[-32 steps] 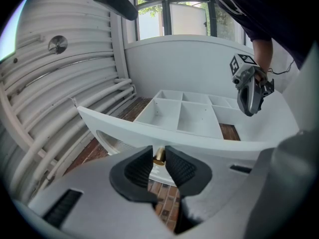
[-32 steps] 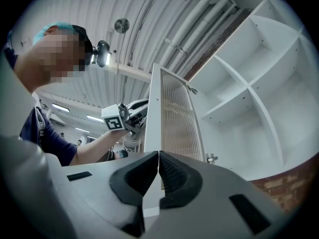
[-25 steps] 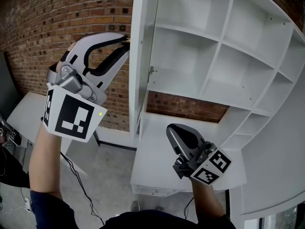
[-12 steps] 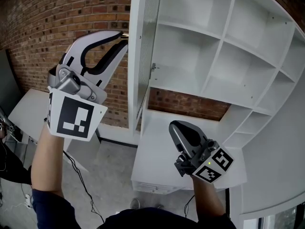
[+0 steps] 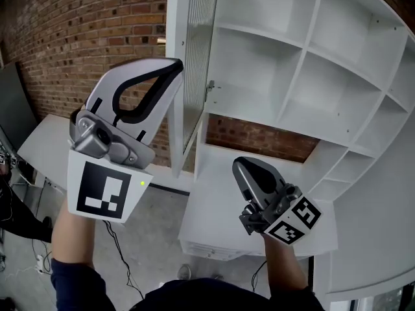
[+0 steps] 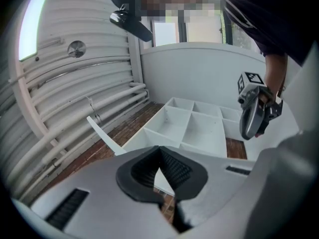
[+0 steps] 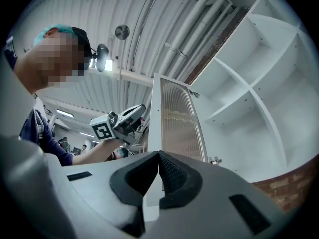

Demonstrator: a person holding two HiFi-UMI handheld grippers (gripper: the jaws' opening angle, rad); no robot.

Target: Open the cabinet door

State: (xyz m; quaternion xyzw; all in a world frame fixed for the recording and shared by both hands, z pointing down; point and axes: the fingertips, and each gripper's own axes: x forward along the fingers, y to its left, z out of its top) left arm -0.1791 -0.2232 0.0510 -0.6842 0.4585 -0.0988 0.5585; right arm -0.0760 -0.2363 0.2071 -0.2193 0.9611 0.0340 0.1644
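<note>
The white cabinet has open shelves, and its door, a white frame round ribbed glass, stands swung out towards me. My left gripper is raised beside the door's outer edge. Its jaws have just been closing and are shut with nothing between them; whether the tips touch the frame I cannot tell. In the left gripper view the left gripper faces the shelves. My right gripper hangs lower, in front of the cabinet's base, shut and empty. The right gripper looks up at the door and the left gripper.
A brick wall runs behind and left of the cabinet. A white counter juts out under the shelves. A dark panel and a pale table stand at the left, with cables on the floor.
The left gripper has drawn back from the door's edge towards me and its jaws have gone from open to shut. More of the door's ribbed glass shows. The right gripper has barely moved.
</note>
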